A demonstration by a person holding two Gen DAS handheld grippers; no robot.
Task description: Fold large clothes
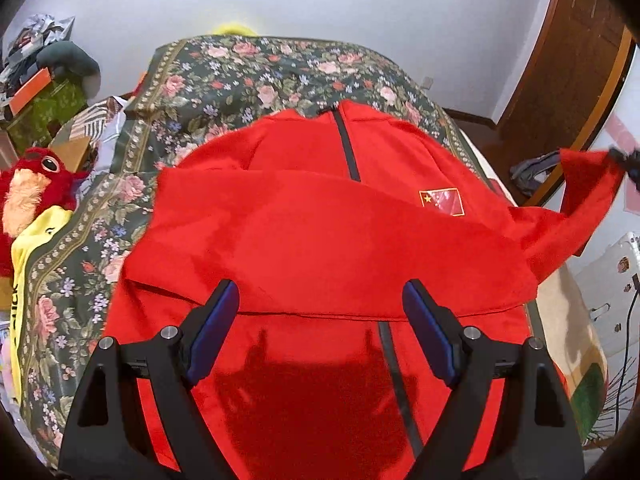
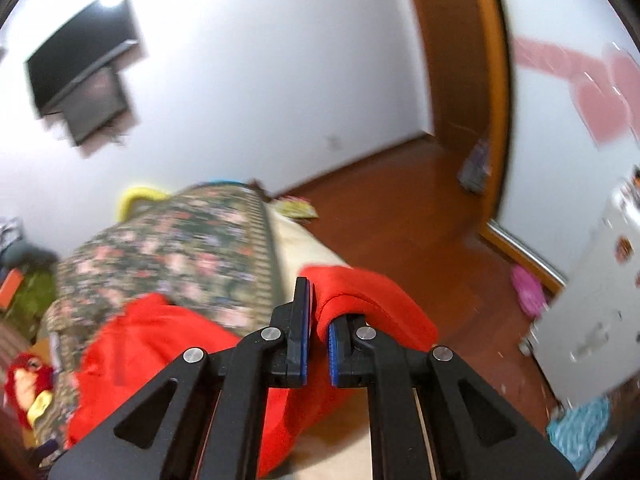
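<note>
Two grippers are ours here. Our left gripper (image 1: pixel 320 308) hangs over the red jacket (image 1: pixel 320 240), its blue pads spread wide with nothing between them. The jacket lies front up on the floral bedspread (image 1: pixel 240 72), filling the near part of the bed, one sleeve already folded across its chest below the flag patch (image 1: pixel 442 201). Our right gripper (image 2: pixel 318 332) is clamped on the other sleeve's cuff (image 2: pixel 360 288), which is raised off the bed's right edge.
</note>
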